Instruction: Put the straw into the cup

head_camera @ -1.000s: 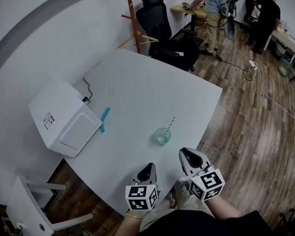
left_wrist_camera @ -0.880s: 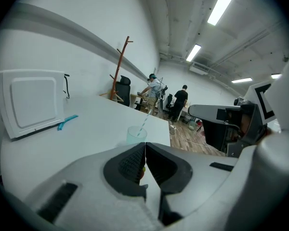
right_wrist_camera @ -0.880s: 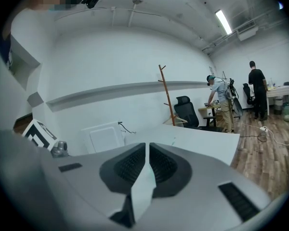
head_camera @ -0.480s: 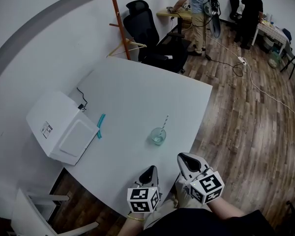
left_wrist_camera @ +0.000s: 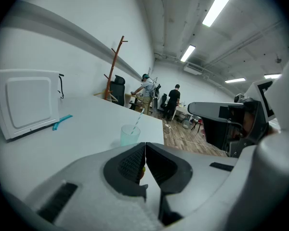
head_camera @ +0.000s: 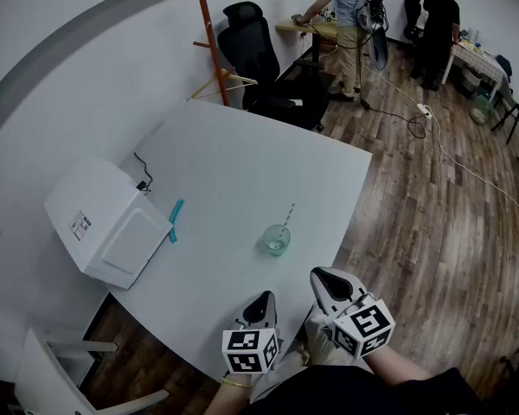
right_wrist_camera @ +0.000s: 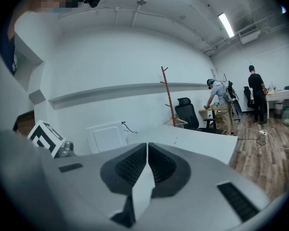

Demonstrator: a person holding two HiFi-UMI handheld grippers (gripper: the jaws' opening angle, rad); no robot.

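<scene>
Straw point(head_camera: 287, 216) sits in the cup point(head_camera: 276, 239), tilted to one o'clock; left gripper point(head_camera: 263, 298) and right gripper point(head_camera: 319, 276), both closed on nothing, should steer clear

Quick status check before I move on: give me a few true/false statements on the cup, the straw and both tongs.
1. The straw stands in the cup. True.
2. The right tongs hold the straw. False: their jaws are shut on nothing, and they sit back at the near edge of the table, apart from the cup.
3. The left tongs are wide open. False: their jaws are shut.
4. A teal item lies on the table beside the white box. True.
5. The cup lies tipped on its side. False: it stands upright on the table.
</scene>
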